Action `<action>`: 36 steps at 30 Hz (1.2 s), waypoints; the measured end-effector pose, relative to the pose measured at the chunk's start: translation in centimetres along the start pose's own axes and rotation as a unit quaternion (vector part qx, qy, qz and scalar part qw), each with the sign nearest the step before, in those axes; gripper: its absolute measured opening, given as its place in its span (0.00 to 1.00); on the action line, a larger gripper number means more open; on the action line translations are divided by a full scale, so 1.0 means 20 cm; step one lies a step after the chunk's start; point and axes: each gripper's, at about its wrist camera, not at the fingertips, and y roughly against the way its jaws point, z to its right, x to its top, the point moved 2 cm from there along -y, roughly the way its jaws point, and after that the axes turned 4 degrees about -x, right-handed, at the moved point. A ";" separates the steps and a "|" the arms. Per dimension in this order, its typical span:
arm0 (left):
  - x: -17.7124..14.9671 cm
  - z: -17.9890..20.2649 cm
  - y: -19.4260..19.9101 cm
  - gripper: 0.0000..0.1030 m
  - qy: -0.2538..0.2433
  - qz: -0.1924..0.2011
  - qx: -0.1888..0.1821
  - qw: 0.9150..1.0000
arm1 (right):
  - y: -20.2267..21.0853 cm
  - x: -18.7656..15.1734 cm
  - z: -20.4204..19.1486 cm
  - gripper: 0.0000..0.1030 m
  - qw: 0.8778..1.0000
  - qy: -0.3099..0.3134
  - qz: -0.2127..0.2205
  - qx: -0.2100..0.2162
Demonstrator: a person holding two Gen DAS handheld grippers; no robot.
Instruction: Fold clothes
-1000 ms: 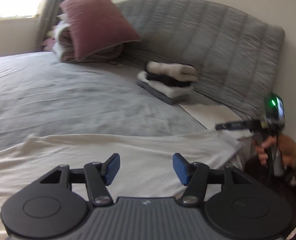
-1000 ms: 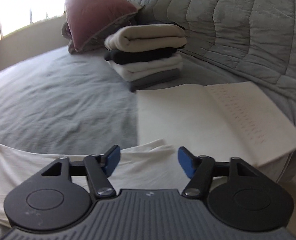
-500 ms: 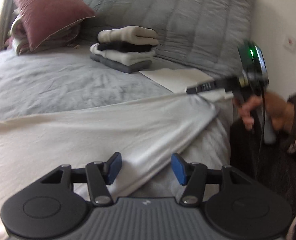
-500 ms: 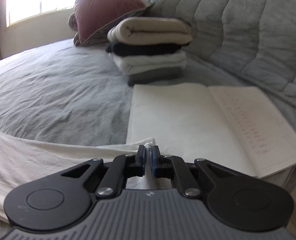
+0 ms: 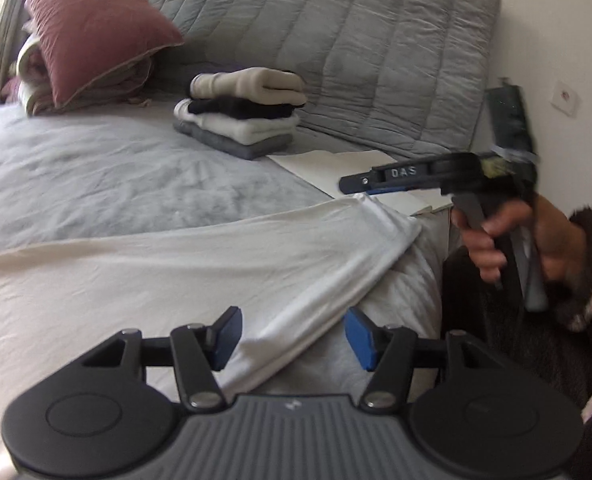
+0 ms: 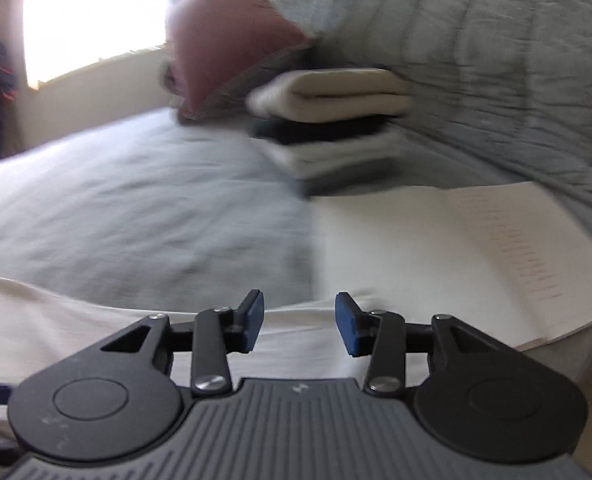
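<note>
- A cream-white cloth garment lies spread flat across the near part of the bed, its right-hand end reaching the bed's edge, where one corner is drawn up into a small peak.
- The left hand-held gripper hovers low over the garment's near edge with its blue pads standing well apart; the cloth's border runs beneath the gap and neither pad presses on it.
- The right hand-held gripper sits just above the raised corner of the garment; its jaws have just been opening, and the blue pads now stand apart with nothing clamped between them.
- From the left wrist view, the person's right hand grips the handle of that tool at the bed's right edge, a dark fleecy sleeve covering the wrist.
- Just beyond the garment's corner lies an open white notebook, with faint lines of writing on its right page.
- Touching the notebook's far edge stands a neat stack of folded clothes: grey at the bottom, then white, dark, and beige on top.
- Behind the stack rises a grey quilted headboard.
- To the left of the stack, a dusty-pink square cushion leans on a heap of bedding.
- The right wrist view is blurred.
</note>
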 end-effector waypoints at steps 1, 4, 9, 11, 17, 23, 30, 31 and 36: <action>0.00 -0.01 0.00 0.57 0.000 -0.007 -0.001 1.000 | -0.01 -0.01 -0.07 0.43 1.000 0.012 -0.005 0.026; -0.02 -0.02 0.03 0.57 -0.006 -0.019 0.003 1.000 | -0.03 -0.02 -0.30 0.43 0.993 0.072 -0.015 0.090; -0.04 -0.04 0.10 0.58 0.001 -0.011 0.010 1.000 | -0.12 0.05 -0.51 0.43 0.973 0.173 -0.012 0.151; -0.05 -0.06 0.10 0.58 0.006 -0.012 0.012 1.000 | -0.19 0.10 -0.50 0.43 0.965 0.189 -0.030 0.178; -0.06 -0.06 0.08 0.59 -0.001 -0.019 0.010 1.000 | -0.38 0.23 -0.35 0.43 0.946 0.197 -0.117 0.230; -0.03 -0.10 0.05 0.59 0.031 -0.003 -0.001 1.000 | -0.49 0.19 -0.31 0.43 0.928 0.197 -0.192 0.251; -0.04 -0.11 -0.01 0.62 0.040 -0.013 -0.018 0.999 | -0.33 0.10 -0.42 0.02 0.929 0.272 -0.148 0.202; -0.04 -0.11 -0.01 0.62 0.039 -0.014 -0.019 0.999 | -0.29 0.09 -0.43 0.02 0.933 0.284 -0.121 0.187; -0.05 -0.09 -0.01 0.63 0.027 -0.017 -0.014 0.999 | -0.34 0.08 -0.41 0.01 0.947 0.275 -0.097 0.137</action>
